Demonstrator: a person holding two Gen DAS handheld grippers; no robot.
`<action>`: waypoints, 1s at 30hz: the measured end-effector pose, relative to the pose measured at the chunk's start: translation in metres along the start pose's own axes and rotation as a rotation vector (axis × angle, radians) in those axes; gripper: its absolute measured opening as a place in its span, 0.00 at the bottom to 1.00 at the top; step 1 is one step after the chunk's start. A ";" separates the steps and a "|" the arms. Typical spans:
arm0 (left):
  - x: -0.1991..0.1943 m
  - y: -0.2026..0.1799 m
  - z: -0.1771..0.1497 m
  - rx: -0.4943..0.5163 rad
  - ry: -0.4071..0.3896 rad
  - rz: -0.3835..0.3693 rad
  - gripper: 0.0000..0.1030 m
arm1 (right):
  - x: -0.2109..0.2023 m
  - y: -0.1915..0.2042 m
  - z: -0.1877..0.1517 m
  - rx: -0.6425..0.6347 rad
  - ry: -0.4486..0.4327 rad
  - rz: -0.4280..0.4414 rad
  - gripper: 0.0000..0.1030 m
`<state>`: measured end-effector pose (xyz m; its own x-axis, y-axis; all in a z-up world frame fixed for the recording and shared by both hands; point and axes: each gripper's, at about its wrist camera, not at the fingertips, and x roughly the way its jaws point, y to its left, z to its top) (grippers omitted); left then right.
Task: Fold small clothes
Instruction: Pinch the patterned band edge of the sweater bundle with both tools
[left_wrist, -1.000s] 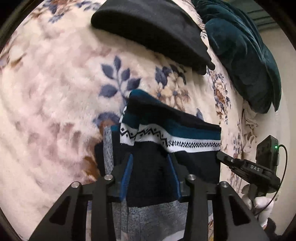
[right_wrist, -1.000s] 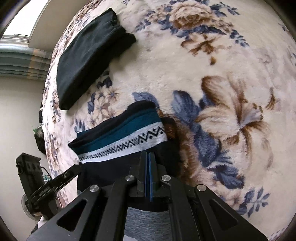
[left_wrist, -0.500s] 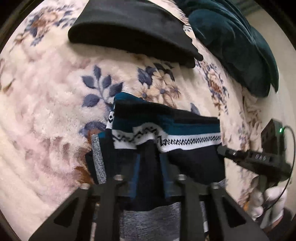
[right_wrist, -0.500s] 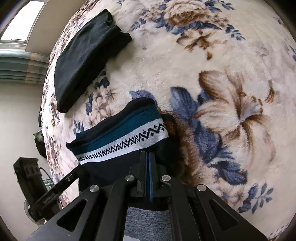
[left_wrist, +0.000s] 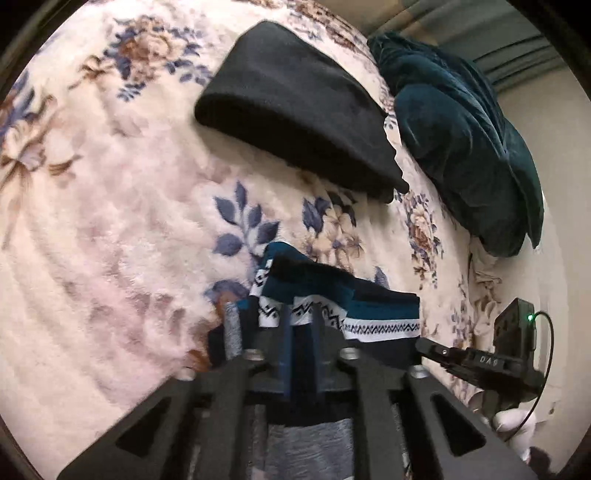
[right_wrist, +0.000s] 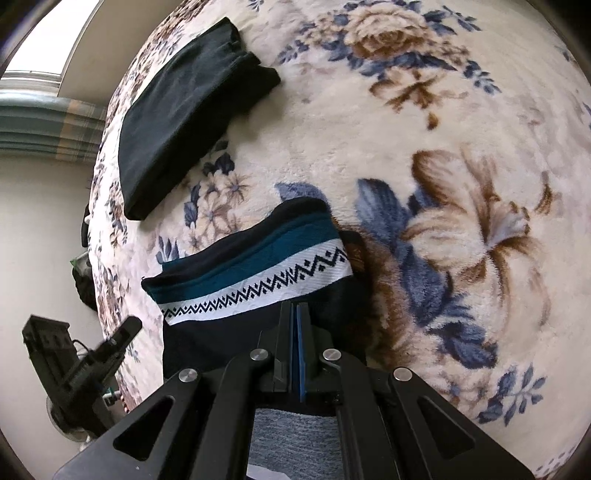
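Patterned garment (right_wrist: 258, 273), dk navy w/ teal band and white zigzag stripe, lay folded on the floral blanket (right_wrist: 424, 155) covering the bed, w/ a grey knit part (right_wrist: 295, 435) under the tool bodies at 6 o'clock in both views. No containers visible anywhere in the views.

Right tongs (right_wrist: 297, 317) were pressed together, blue pads flush; tips sat on the navy fabric just below the white stripe, pinching it as far as the right wrist view showed. In the left wrist view the same right tongs (left_wrist: 430, 347) poked in from 3 o'clock, tip touching the garment's right edge.

Left tongs (left_wrist: 301, 325) had just been opening a little after a squeeze; the fingers (left_wrist: 286, 332) stood narrowly apart w/ a ridge of navy cloth bunched up between them. Pads looked close against that fold, but blur made firm contact hard to call. Garment's top edge was rumpled and lifted at approx 12 o'clock of the left tongs.

Folded black garment (left_wrist: 295, 122) lay well apart at 12 o'clock in the left view, 10 o'clock in the right view (right_wrist: 184, 110). Teal velvet cushion (left_wrist: 469, 147) sat at 2 o'clock near the bed's edge, beside the black garment's corner. White-gloved hand (left_wrist: 511, 424) partly showed at 4 o'clock.
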<state>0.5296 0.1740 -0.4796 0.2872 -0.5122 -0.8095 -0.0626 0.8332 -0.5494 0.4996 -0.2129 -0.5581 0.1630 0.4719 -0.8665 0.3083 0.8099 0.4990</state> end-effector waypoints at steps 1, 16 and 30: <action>0.004 -0.002 0.002 0.003 0.008 0.001 0.63 | 0.000 0.000 0.000 -0.001 -0.001 0.001 0.02; 0.089 0.014 0.012 0.015 0.210 0.035 1.00 | 0.001 0.003 0.003 -0.033 0.006 -0.032 0.02; 0.009 -0.002 0.009 -0.008 0.043 0.059 0.37 | 0.002 -0.011 0.005 0.003 0.004 -0.034 0.02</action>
<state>0.5412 0.1703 -0.4839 0.2411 -0.4713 -0.8484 -0.0854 0.8605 -0.5022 0.5014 -0.2224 -0.5653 0.1488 0.4458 -0.8827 0.3163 0.8242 0.4696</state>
